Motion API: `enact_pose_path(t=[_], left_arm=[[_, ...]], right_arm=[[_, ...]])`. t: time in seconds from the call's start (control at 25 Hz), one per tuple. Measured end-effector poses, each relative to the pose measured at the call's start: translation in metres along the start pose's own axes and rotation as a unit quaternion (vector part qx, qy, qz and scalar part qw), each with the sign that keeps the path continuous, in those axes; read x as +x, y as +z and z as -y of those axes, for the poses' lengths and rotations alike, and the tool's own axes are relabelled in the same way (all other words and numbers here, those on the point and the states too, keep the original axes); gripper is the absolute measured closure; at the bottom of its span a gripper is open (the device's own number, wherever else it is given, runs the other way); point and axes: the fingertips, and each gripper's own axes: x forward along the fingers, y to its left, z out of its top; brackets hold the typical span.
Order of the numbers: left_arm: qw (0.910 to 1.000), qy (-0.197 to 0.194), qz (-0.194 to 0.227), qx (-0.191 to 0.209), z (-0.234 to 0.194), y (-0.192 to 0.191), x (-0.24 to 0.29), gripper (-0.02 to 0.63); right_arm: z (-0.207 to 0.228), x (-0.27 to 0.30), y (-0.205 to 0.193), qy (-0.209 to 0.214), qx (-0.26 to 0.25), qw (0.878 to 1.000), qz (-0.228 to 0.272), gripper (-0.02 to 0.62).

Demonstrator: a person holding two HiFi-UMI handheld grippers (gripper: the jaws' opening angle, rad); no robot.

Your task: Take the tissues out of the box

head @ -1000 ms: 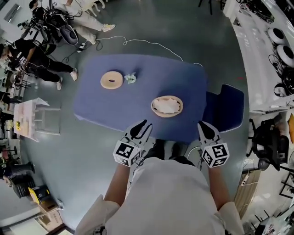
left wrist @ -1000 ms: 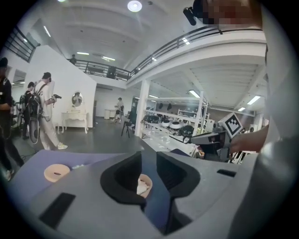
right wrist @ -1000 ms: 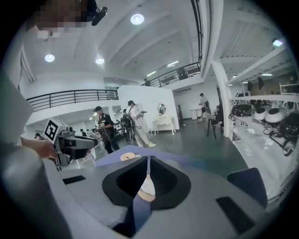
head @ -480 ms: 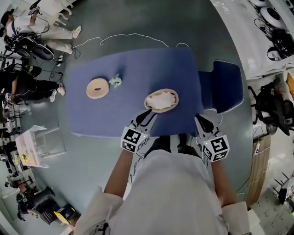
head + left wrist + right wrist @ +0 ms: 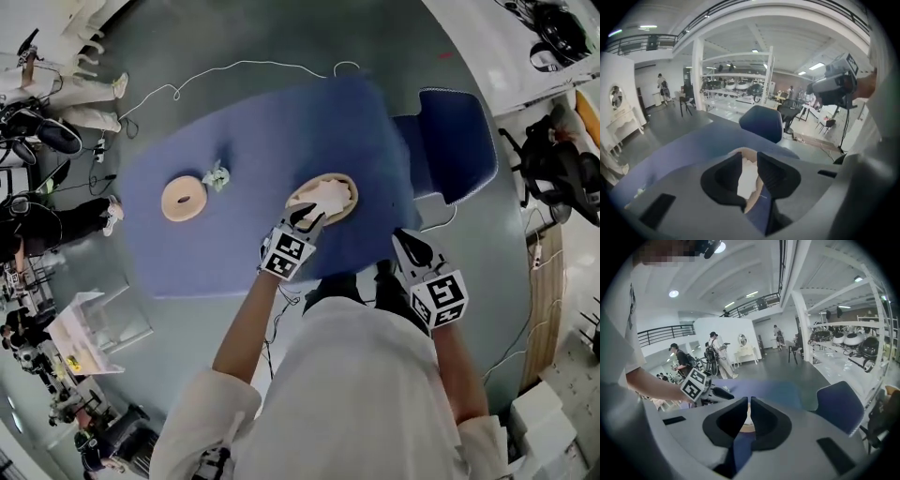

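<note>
A round tan tissue box (image 5: pixel 353 191) stands near the front of the blue table (image 5: pixel 253 244), with white tissues (image 5: pixel 326 197) bunched in its top. My left gripper (image 5: pixel 306 218) is at the box's near left rim, open, with nothing pinched. In the left gripper view the tissues (image 5: pixel 748 180) and the tan rim (image 5: pixel 751 152) show through the gap of the left gripper (image 5: pixel 749 161). My right gripper (image 5: pixel 410 242) hovers at the table's front right edge, apart from the box. In its own view the right gripper (image 5: pixel 749 406) has its jaws together, holding nothing.
A tan ring-shaped lid (image 5: pixel 182 199) lies at the table's left, with a crumpled pale tissue (image 5: pixel 217 175) beside it. A blue chair (image 5: pixel 452 141) stands at the table's right end. A white cable (image 5: pixel 244 67) runs over the floor beyond, and people (image 5: pixel 42 220) are far left.
My left gripper has moved forward from the table's front edge to the tissue box's rim. The right gripper has stayed near the front edge. The head camera has swung, which shifts the whole table.
</note>
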Motion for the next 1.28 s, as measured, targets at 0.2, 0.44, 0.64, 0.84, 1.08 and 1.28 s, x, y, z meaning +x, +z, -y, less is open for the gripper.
enact_pose_path(t=[0.2, 0.44, 0.64, 0.84, 1.08, 1.28], left_arm=[[0.9967, -0.024, -0.071, 0.03, -0.013, -0.033, 0.045, 0.499], [0.9825, -0.045, -0.16, 0.084, -0.018, -0.073, 0.089, 0.467], [0.9702, -0.051, -0.213, 0.104, -0.022, -0.096, 0.104, 0.457], [0.9654, -0.042, -0.229, 0.118, -0.024, -0.108, 0.113, 0.48], [0.9679, -0.028, -0.221, 0.117, -0.031, -0.106, 0.106, 0.581], [0.9776, -0.04, -0.19, 0.081, -0.024, -0.096, 0.09, 0.589]], right_arm=[[0.002, 0.006, -0.009, -0.01, 0.016, 1.0, -0.009, 0.552], [0.005, 0.015, -0.02, -0.019, 0.033, 0.999, -0.018, 0.552], [0.006, 0.015, -0.027, -0.029, 0.043, 0.998, -0.023, 0.552], [0.01, 0.011, -0.033, -0.041, 0.051, 0.998, -0.027, 0.552], [0.007, 0.009, -0.036, -0.049, 0.055, 0.997, -0.026, 0.552], [0.002, 0.009, -0.031, -0.049, 0.051, 0.997, -0.021, 0.552]])
